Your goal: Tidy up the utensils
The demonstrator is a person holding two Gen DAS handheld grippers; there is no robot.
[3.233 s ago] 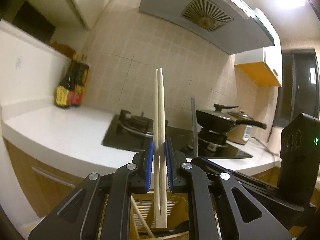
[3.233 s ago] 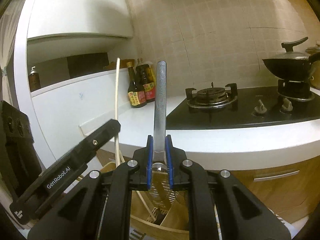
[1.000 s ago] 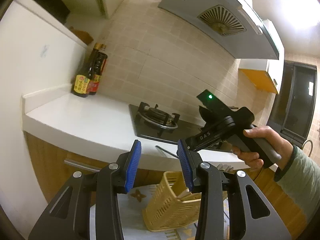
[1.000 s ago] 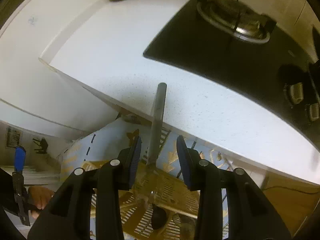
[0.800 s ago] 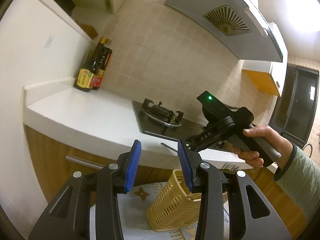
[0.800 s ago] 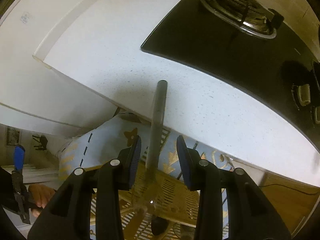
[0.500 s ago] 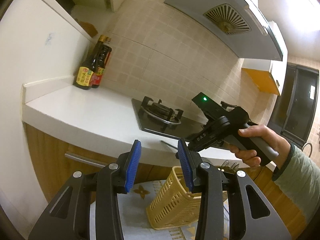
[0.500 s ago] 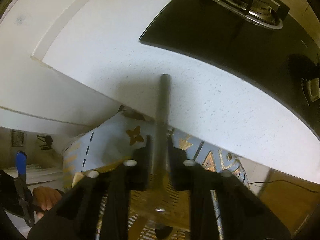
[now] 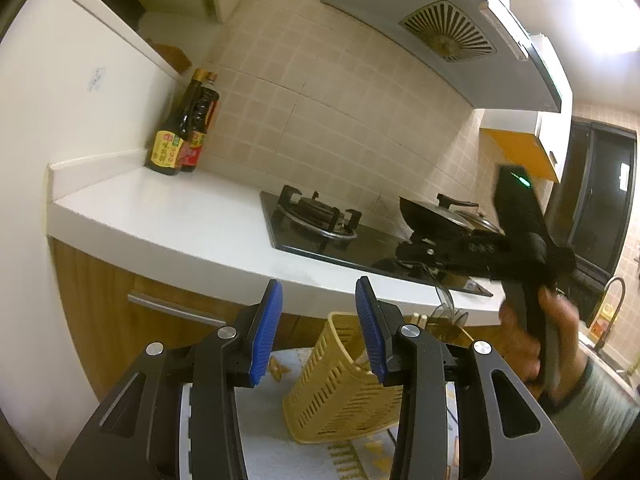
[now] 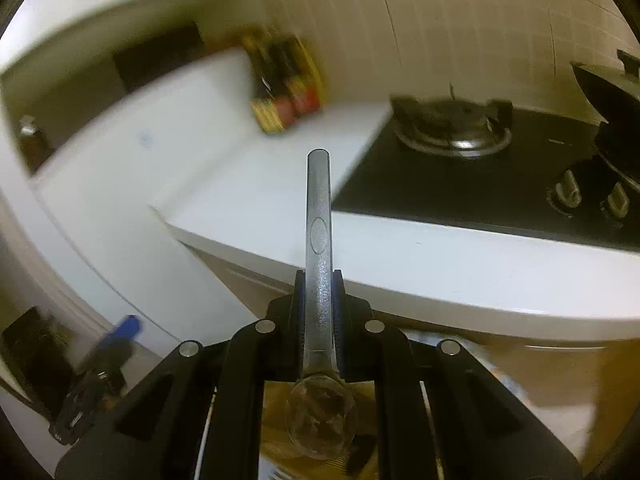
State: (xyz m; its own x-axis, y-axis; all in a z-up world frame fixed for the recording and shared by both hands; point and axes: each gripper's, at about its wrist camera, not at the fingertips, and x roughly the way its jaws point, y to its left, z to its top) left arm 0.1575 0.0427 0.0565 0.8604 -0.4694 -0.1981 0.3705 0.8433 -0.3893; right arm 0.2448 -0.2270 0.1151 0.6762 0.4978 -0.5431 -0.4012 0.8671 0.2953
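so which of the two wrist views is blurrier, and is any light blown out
The right wrist view is blurrier: the sauce bottles and the counter edge smear, while the spoon clamped in the right gripper stays sharp. The left wrist view is mostly crisp; only the person's right hand smears, and a ceiling light is blown out at top right.

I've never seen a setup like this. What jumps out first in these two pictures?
In the right wrist view, a metal spoon stands nearly upright, clamped between the right tongs, handle up and bowl below. In the left wrist view, the blue-padded left tongs gape open with nothing in them, above a yellow slotted utensil basket on a patterned cloth. Behind, two dark sauce bottles stand in the corner of the white counter.
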